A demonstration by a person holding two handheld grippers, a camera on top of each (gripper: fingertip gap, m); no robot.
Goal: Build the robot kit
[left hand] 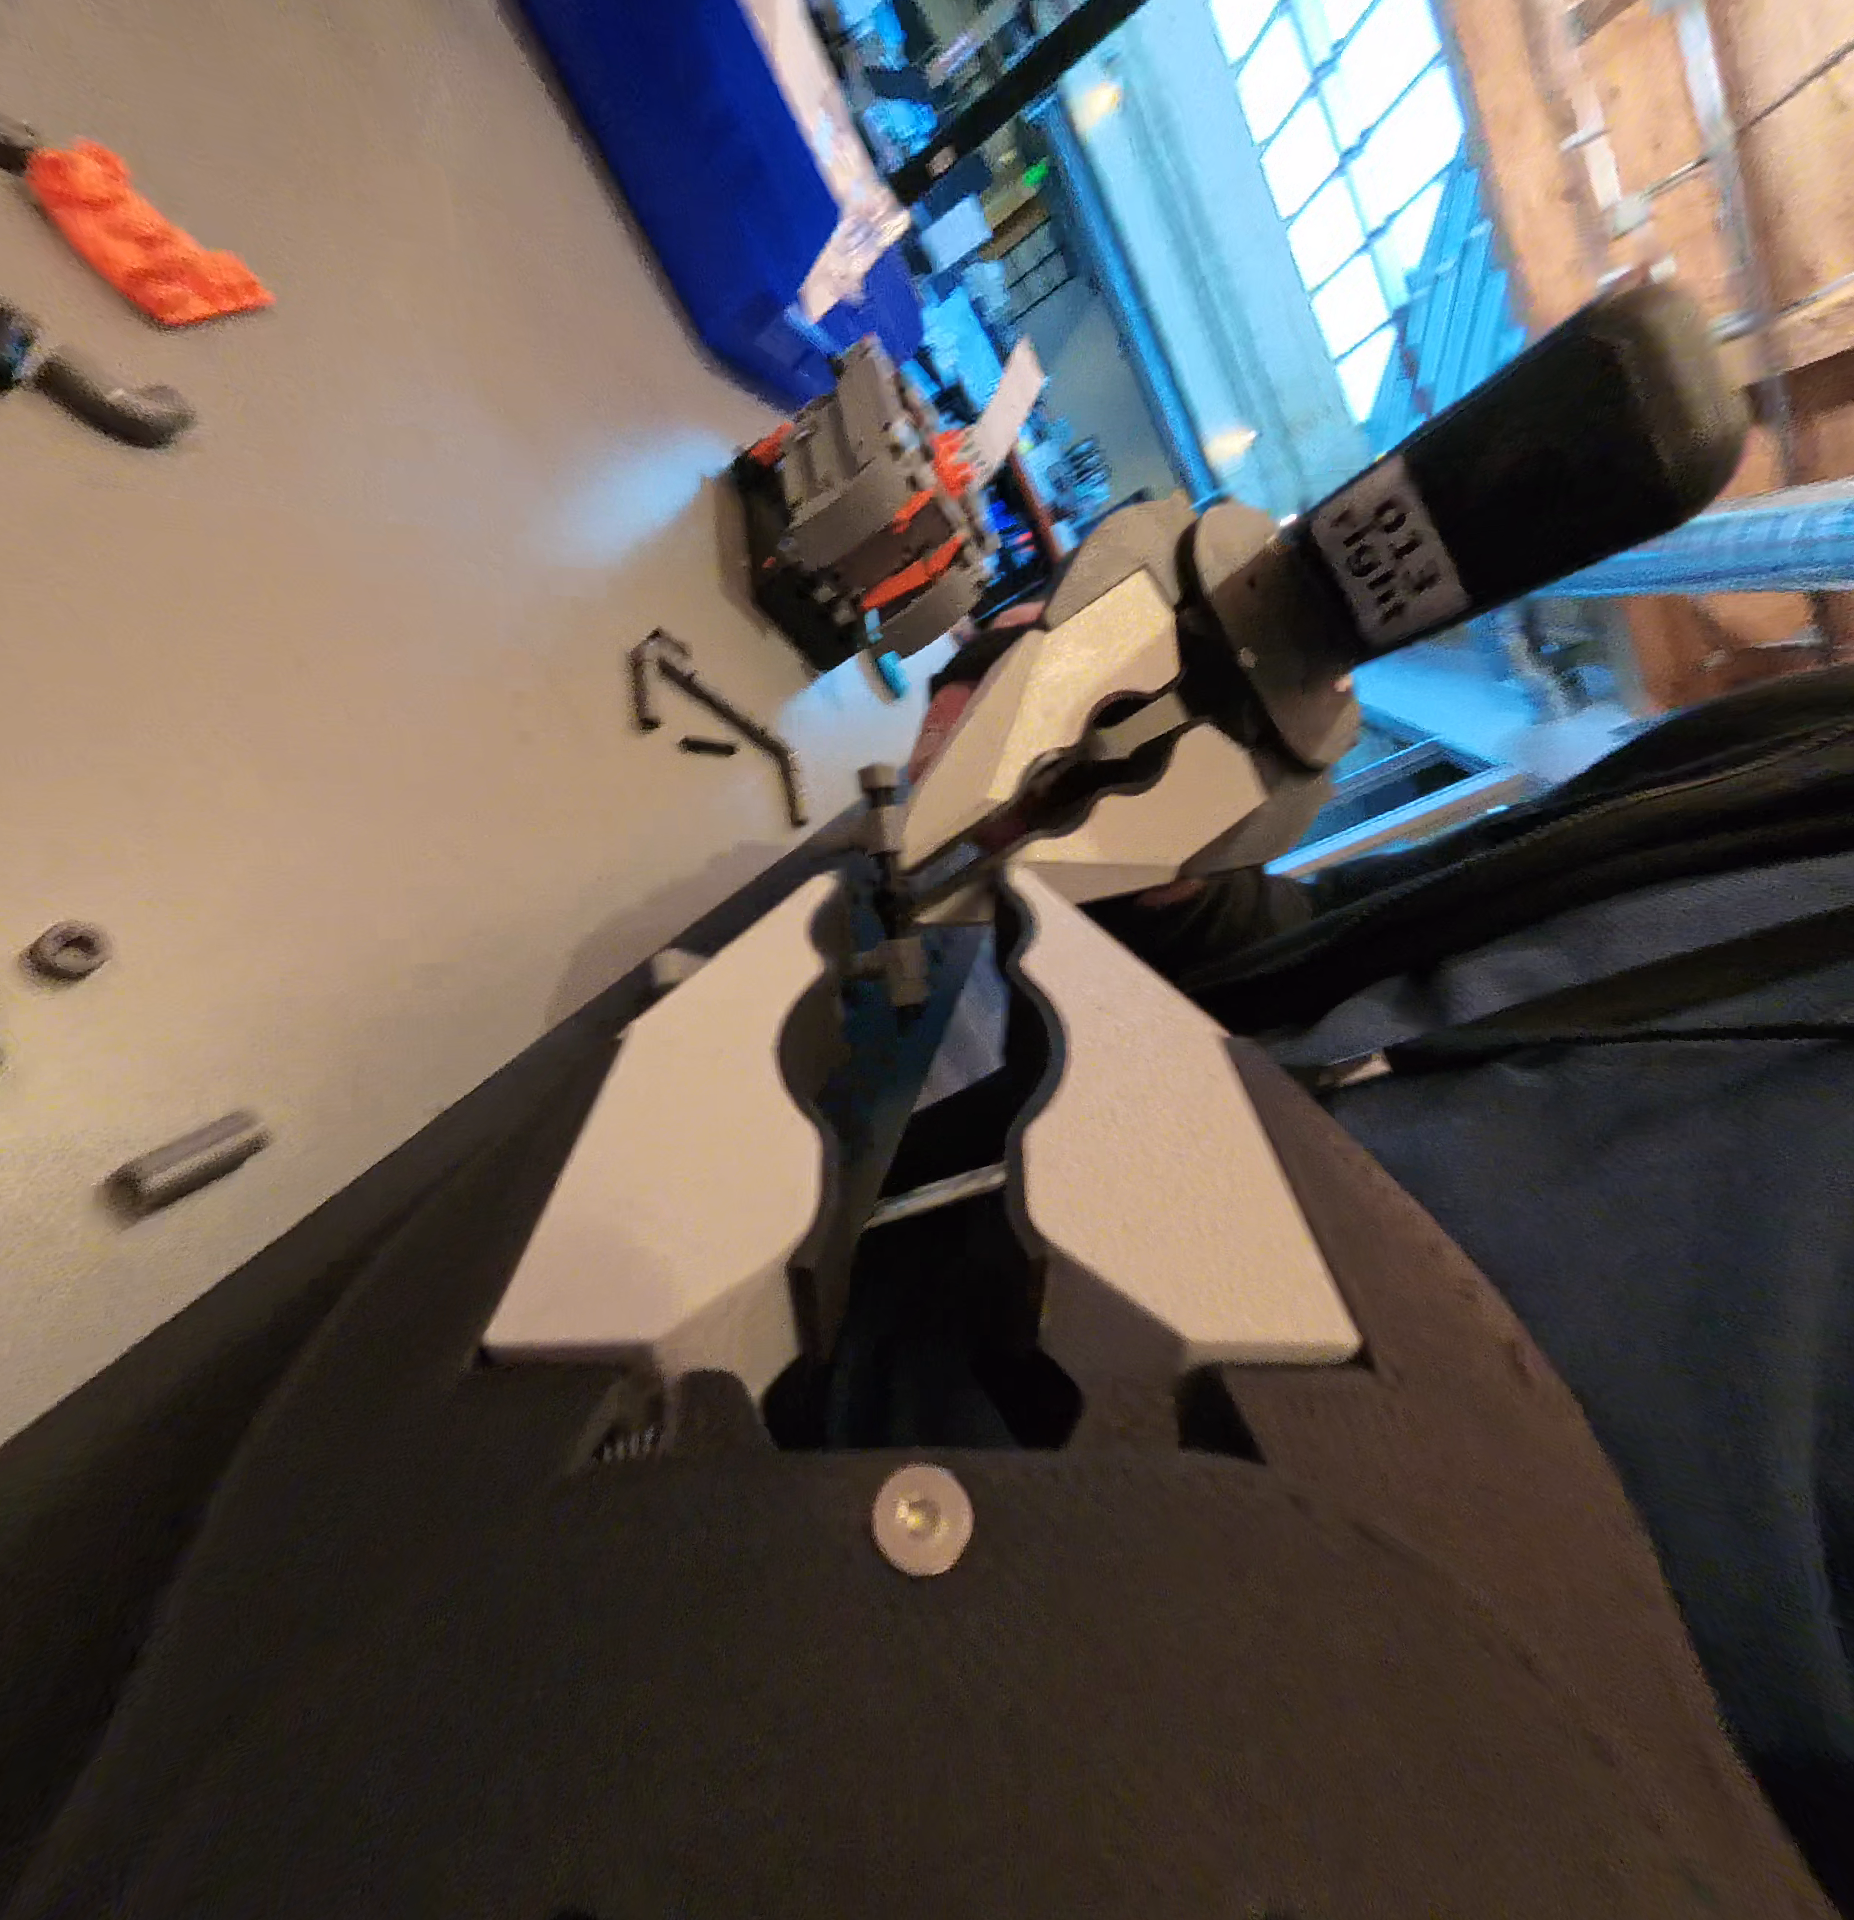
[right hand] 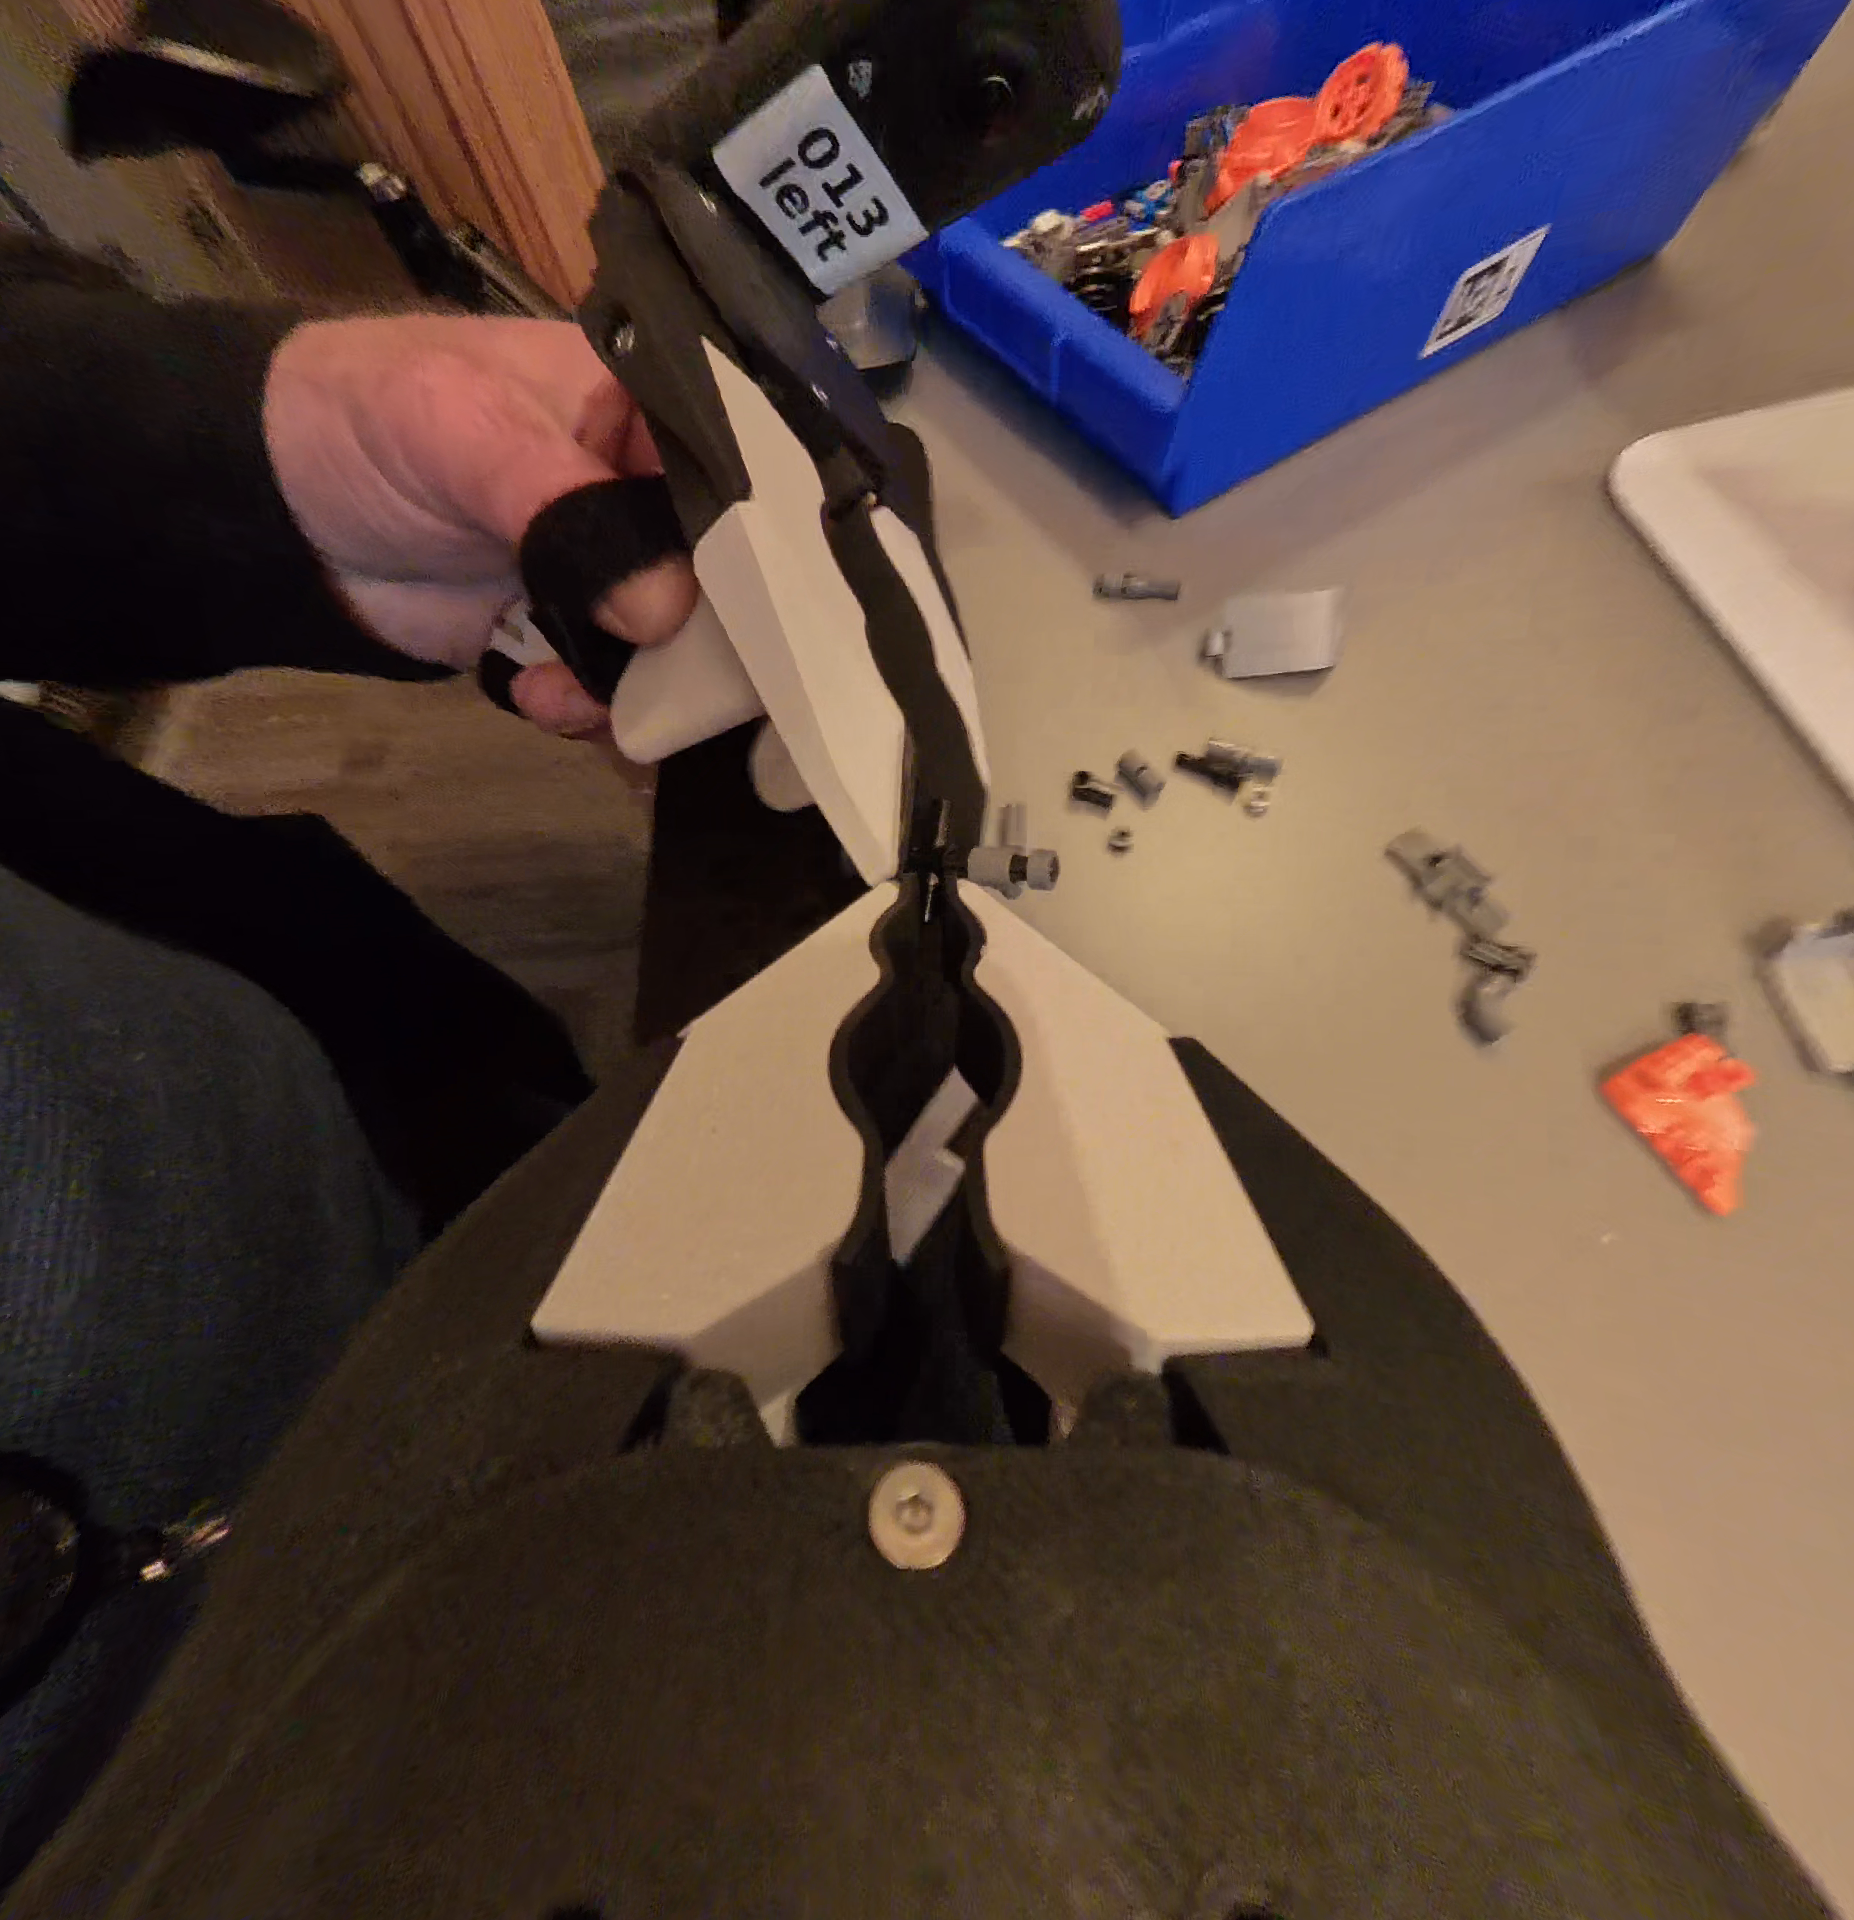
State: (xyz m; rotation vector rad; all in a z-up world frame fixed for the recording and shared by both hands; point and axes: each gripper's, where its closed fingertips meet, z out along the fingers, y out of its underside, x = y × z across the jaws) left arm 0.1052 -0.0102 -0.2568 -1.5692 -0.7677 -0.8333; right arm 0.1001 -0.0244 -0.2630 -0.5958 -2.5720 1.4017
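Observation:
A small assembly of a thin black axle [right hand: 929, 868] with grey connectors [right hand: 1016, 865] hangs in the air between both grippers, near the table's edge. My right gripper [right hand: 928, 896] is shut on the axle's lower end. My left gripper [right hand: 936, 831] comes down from above, held by a person's hand [right hand: 435, 488], and meets it tip to tip. In the left wrist view my left gripper [left hand: 918, 904] is shut on the grey connector piece [left hand: 905, 966], and the right gripper [left hand: 938, 847] reaches in from the upper right.
A blue bin [right hand: 1318, 343] of mixed parts stands at the back of the grey table [right hand: 1318, 1351]. A white tray [right hand: 1754, 540] is at the right. Loose grey parts [right hand: 1463, 914] and an orange piece [right hand: 1681, 1122] lie scattered. A grey-and-orange model [left hand: 861, 520] stands by the bin. Only a small space, under 4 cm, lies between the two pairs of fingers.

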